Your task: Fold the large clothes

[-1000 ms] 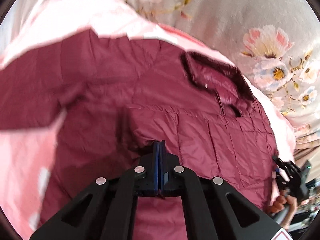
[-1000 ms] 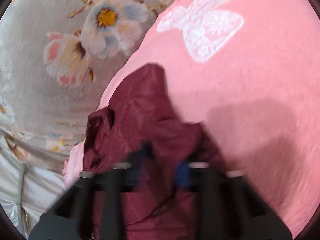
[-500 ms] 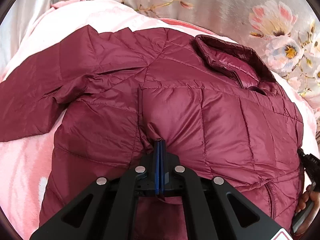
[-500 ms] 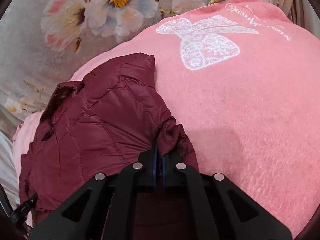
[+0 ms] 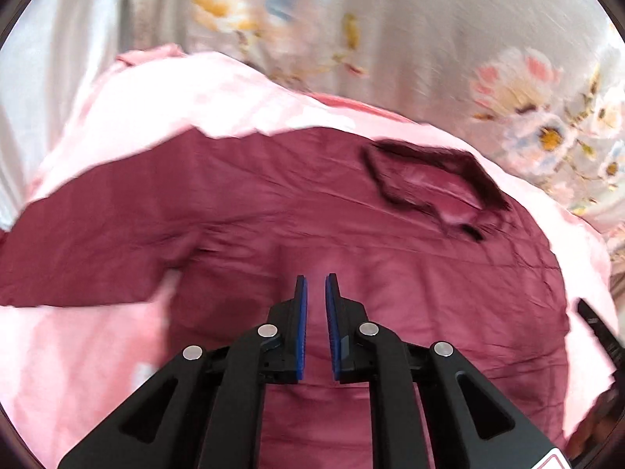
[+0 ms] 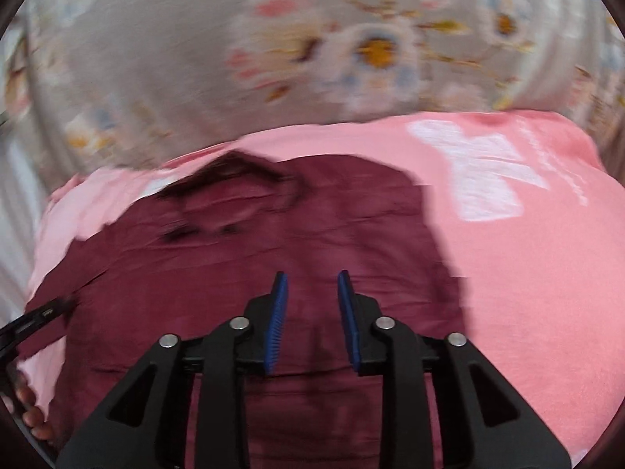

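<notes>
A maroon quilted jacket (image 5: 351, 234) lies spread on a pink blanket (image 5: 78, 351), collar (image 5: 437, 179) at the far right, one sleeve (image 5: 78, 250) stretched out to the left. My left gripper (image 5: 316, 279) hovers over the jacket's body, its jaws opening, nothing between the blue pads. In the right wrist view the same jacket (image 6: 273, 242) fills the middle, collar (image 6: 234, 179) at the far side. My right gripper (image 6: 312, 275) hangs above it, jaws opening wider, no cloth between them. Both views are blurred.
Floral grey cloth (image 6: 312, 39) covers the far side beyond the blanket (image 6: 547, 273), which bears a white bow print (image 6: 484, 172). The other gripper's black tip (image 5: 597, 328) shows at the left view's right edge; a hand's fingers (image 6: 31, 414) show at the right view's lower left.
Both grippers let go of the jacket fabric they pinched and opened. The right gripper swung and rolled to look square over the jacket; the left pulled back slightly from the cloth.
</notes>
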Demonstrator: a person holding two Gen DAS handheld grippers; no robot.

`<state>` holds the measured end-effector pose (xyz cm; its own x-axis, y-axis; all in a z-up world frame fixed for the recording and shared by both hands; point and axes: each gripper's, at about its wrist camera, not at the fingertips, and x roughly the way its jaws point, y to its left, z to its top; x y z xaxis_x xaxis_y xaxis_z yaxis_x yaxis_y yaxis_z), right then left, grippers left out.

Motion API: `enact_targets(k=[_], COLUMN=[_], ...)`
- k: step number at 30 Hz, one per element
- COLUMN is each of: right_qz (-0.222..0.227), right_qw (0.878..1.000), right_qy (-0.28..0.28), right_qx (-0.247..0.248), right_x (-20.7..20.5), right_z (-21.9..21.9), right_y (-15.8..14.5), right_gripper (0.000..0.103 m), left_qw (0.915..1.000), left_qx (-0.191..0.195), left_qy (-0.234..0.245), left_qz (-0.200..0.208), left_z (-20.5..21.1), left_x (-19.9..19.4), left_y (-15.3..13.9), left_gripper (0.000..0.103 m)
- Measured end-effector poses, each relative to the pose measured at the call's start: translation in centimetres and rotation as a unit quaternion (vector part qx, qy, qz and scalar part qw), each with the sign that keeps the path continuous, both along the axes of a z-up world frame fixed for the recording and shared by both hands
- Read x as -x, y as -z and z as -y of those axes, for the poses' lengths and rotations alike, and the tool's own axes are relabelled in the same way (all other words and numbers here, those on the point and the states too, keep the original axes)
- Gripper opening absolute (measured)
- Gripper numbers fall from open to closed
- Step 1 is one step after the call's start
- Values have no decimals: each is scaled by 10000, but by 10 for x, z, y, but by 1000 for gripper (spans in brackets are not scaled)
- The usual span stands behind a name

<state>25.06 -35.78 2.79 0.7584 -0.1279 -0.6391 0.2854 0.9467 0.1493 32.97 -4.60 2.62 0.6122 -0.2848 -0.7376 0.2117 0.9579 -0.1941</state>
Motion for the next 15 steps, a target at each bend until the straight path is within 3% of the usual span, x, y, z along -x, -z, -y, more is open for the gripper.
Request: enact_targets(k=[4, 7, 12, 15], right_qz=[-356, -630, -736, -704], right_qw=[9980, 9960, 9954, 9959], right_qy=[-515, -636, -594, -576], right_qx=[113, 72, -114, 11], right_x=[-26, -37, -35, -33], right_z=[-48, -62, -62, -64], right_y=[30, 55, 76, 77], right_gripper=[30, 30, 31, 31], left_qw=[9990, 9977, 9986, 9990], left_qx=[-276, -504, -491, -418], left_qy=[223, 216, 173, 155], left_qz=[-260, -397, 13, 63], left_z=[37, 46, 44, 43], left_x=[-2, -4, 9, 11], left_y=[32, 61, 70, 72], left_gripper=[12, 12, 13, 13])
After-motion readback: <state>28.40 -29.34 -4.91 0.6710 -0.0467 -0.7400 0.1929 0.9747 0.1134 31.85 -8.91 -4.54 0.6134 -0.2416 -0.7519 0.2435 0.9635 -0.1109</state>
